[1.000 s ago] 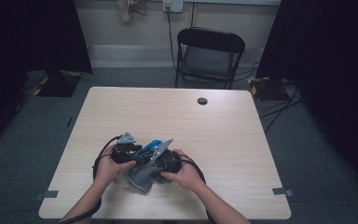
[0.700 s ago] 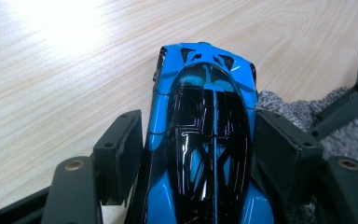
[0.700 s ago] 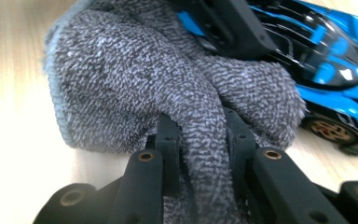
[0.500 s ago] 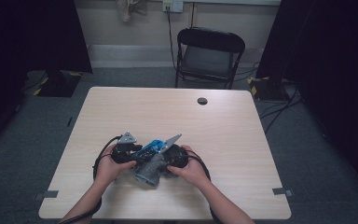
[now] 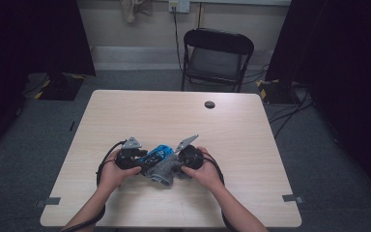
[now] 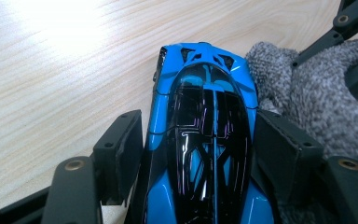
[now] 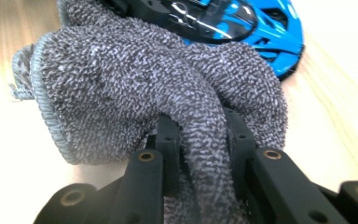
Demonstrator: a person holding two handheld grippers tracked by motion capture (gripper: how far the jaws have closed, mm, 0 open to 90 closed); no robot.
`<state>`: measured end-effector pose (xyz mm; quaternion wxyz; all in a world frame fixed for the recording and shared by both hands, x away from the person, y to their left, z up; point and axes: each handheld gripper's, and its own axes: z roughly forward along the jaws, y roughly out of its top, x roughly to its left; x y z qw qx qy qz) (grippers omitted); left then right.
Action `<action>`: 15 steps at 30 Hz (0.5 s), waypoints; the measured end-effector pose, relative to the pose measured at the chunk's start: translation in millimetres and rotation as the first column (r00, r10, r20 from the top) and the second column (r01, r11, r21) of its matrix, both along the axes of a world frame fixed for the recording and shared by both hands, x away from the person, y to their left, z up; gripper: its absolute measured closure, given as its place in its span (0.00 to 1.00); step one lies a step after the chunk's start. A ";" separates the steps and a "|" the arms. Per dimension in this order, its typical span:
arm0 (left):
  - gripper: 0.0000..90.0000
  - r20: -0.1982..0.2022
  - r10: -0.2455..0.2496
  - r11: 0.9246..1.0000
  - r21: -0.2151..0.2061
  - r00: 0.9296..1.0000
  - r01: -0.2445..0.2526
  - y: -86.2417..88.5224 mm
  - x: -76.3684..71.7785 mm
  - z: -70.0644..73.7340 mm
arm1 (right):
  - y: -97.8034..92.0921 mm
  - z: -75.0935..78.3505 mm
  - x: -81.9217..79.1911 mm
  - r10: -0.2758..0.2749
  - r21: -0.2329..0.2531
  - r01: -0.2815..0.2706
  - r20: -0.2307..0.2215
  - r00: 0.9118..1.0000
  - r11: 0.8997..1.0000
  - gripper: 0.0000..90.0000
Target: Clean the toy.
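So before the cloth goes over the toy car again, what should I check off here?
1. Left hand-held gripper clamped on both sides of the blue toy car: ok.
2. Right hand-held gripper pinching a fold of the grey cloth: ok.
3. Cloth touching the car: ok, it lies against the car's side.
4. Car resting on the table: cannot tell.
5. Room on the table around the work: ok, only a small dark disc lies far off.

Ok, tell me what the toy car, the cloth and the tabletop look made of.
Toy car: probably glossy moulded plastic; bright highlights on blue and black panels.
Cloth: grey terry or microfibre; looped pile, stitched edge.
Tabletop: pale wood-grain surface, perhaps laminate; smooth, faint sheen.
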<state>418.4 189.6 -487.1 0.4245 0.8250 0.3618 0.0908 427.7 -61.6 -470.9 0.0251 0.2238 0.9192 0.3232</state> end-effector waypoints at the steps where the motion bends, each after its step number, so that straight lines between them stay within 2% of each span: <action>1: 0.38 0.000 -0.001 1.000 0.000 1.000 0.001 0.1 0.0 0.0 | -1.0 -0.3 0.9 -0.002 0.003 0.002 0.007 1.000 1.000 0.81; 10: 0.38 0.000 0.000 1.000 0.000 1.000 0.000 0.1 -0.6 0.1 | -16.8 -1.4 6.6 -0.072 0.018 0.072 -0.005 0.997 0.997 0.81; 15: 0.38 -0.001 -0.002 1.000 0.003 1.000 0.002 0.3 -0.5 0.3 | -22.8 -1.3 10.0 -0.082 0.016 0.082 0.001 0.997 0.997 0.81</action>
